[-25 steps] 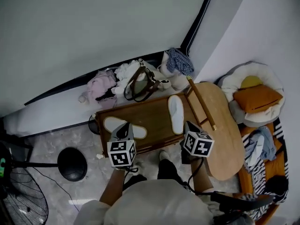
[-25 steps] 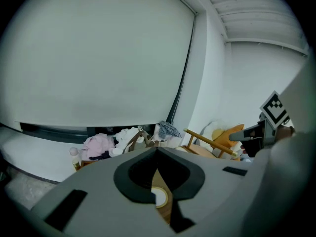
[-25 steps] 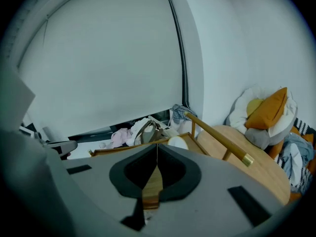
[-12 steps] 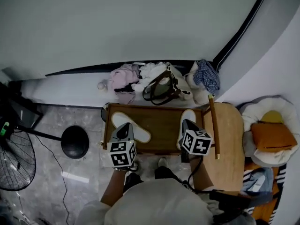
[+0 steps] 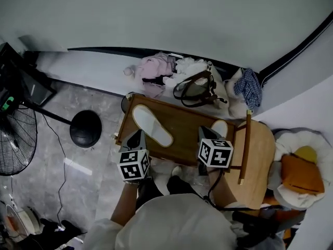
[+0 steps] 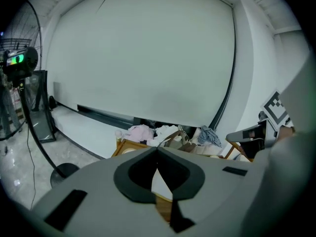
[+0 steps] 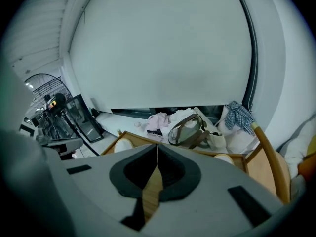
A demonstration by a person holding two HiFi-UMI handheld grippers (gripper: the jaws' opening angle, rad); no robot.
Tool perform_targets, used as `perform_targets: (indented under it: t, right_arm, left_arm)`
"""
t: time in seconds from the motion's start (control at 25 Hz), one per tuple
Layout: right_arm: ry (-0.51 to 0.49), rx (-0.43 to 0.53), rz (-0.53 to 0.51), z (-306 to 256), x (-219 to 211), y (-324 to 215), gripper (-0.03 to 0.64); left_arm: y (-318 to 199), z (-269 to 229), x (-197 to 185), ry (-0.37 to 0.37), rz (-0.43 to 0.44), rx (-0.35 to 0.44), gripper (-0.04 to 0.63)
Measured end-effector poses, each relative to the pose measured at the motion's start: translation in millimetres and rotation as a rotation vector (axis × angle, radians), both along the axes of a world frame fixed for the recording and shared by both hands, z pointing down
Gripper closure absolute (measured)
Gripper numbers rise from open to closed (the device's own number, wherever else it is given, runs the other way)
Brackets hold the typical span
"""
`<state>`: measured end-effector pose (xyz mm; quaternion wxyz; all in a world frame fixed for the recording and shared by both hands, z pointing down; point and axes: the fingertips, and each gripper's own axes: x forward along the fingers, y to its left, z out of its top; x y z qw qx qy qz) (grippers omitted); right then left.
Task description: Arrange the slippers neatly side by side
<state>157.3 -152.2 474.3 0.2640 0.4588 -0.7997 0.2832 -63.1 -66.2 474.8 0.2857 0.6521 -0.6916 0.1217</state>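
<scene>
Grey plastic with dark pads: the left gripper (image 6: 157,149) has its jaws pressed together at the tips, nothing between them. The right gripper (image 7: 157,146) is the same, jaws closed and empty. Both hang over the near edge of a low wooden table (image 5: 182,133) with a raised rim.

One white slipper (image 5: 152,125) lies slantwise on the table's left half, just beyond the left gripper. The second slipper (image 5: 220,127) sits at the table's right end, partly hidden behind the right gripper's marker cube. The two are well apart, bare wood between them.

Past the table, against the wall, lie a brown-strapped handbag (image 5: 196,87), pink clothing (image 5: 156,66) and a checked cloth (image 5: 250,86). A pedestal fan (image 5: 15,139) stands on the left.
</scene>
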Motion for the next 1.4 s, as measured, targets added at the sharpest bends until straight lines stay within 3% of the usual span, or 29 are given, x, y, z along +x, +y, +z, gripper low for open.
perform_targets:
  t: [0.36,0.68,1.08,1.4]
  right_arm:
    - [0.003,-0.010,-0.093,5.8,-41.2,0.7,0.583]
    - [-0.058,-0.024,-0.213,13.0,-87.3,5.4,0.583]
    - [-0.037,-0.067,-0.328,43.7,-137.2,2.7,0.582]
    - [-0.004,-0.100,-0.416,69.3,-162.9,0.4,0.580]
  left_arm:
    - [21.7,10.1,-29.9,0.001,-0.082,-0.023,0.578]
    - [44.9,16.9,-57.4,-0.007,-0.163,-0.046,0.578]
    - [75.4,44.2,-98.6,0.000,-0.288,-0.106,0.578]
    - [89.6,54.4,-126.9,0.010,-0.374,-0.110,0.578]
